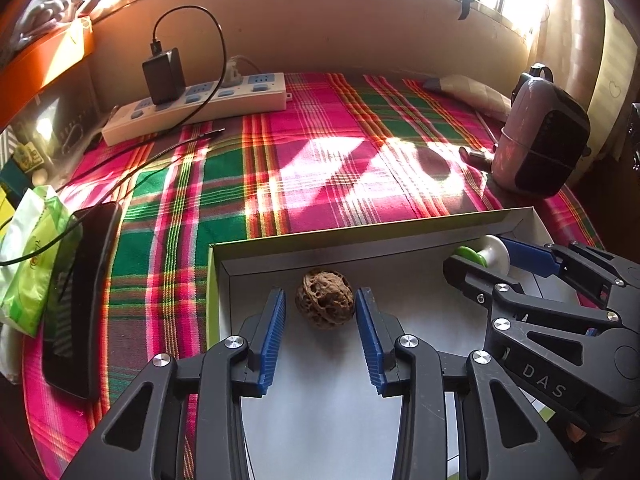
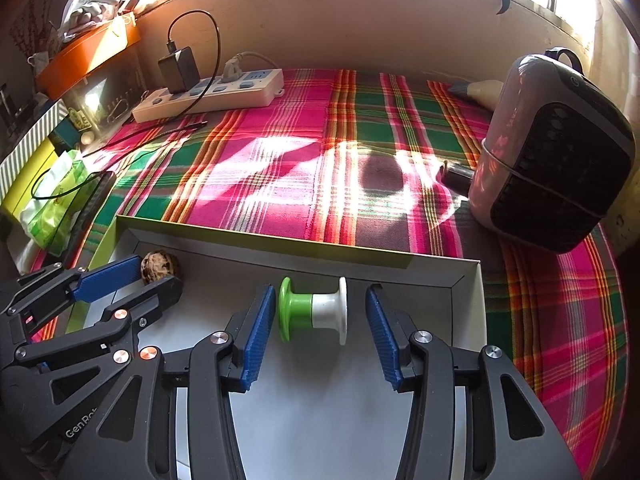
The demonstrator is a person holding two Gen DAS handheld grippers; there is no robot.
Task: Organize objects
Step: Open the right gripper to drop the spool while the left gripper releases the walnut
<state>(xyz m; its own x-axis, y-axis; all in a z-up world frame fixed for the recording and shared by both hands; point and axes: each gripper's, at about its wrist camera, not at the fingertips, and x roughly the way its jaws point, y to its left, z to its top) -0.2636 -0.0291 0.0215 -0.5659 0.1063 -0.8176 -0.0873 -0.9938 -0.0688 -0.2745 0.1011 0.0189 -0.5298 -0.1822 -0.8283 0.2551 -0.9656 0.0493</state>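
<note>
A brown walnut [image 1: 325, 304] lies in a shallow white box [image 1: 360, 240] on the plaid cloth. My left gripper [image 1: 320, 298] stands open around it, with a blue pad on each side and a thin gap to the shell. To its right in the same box, a green-and-white spool [image 2: 314, 310] lies on its side between the blue pads of my right gripper [image 2: 320, 300], which is open and clear of the spool's white flange. The left wrist view shows the right gripper [image 1: 492, 258] and the spool [image 1: 486, 256]. The right wrist view shows the left gripper [image 2: 140, 276], the walnut [image 2: 160, 266] and the box's far rim [image 2: 280, 246].
A pink-and-black fan heater [image 2: 552, 160] stands on the cloth at the right. A white power strip [image 1: 196, 108] with a black charger and cables lies at the back left. A dark phone [image 1: 80, 300] and a green tissue pack [image 1: 28, 260] lie left of the box.
</note>
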